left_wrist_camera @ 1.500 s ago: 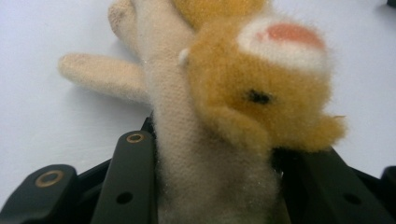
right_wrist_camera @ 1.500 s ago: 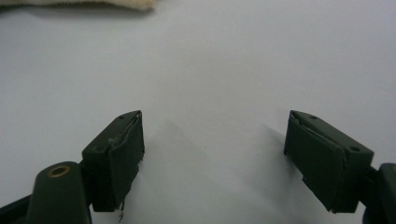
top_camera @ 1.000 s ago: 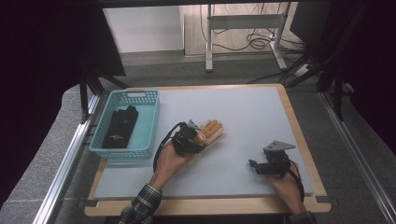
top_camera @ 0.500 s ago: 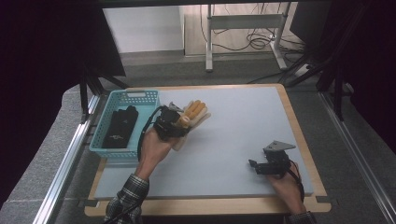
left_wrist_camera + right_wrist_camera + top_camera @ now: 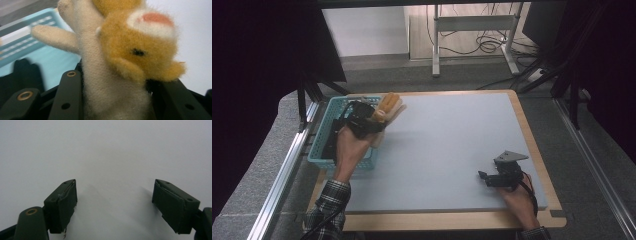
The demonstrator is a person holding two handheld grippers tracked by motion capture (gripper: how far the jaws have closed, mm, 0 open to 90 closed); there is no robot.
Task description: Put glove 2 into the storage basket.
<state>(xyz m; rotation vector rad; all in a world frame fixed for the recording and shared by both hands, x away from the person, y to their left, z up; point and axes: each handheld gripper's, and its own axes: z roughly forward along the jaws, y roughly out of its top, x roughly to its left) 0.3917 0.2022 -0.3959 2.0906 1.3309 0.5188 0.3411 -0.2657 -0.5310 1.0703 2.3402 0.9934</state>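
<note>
with the left gripper clamped on the plush toy at the upper left, keep that squeeze until it hangs over the basket, right gripper idle and wide.

The plush toy is cream on its body and arm, with an orange-tan head, a black eye and a pink patch ringed in white. The basket is light teal, and a black object lies in it. The left claw and the right claw are black; the right one carries a grey plate. The desk has a pale grey top framed in light wood. The sleeve is plaid, dark with pale lines.
</note>
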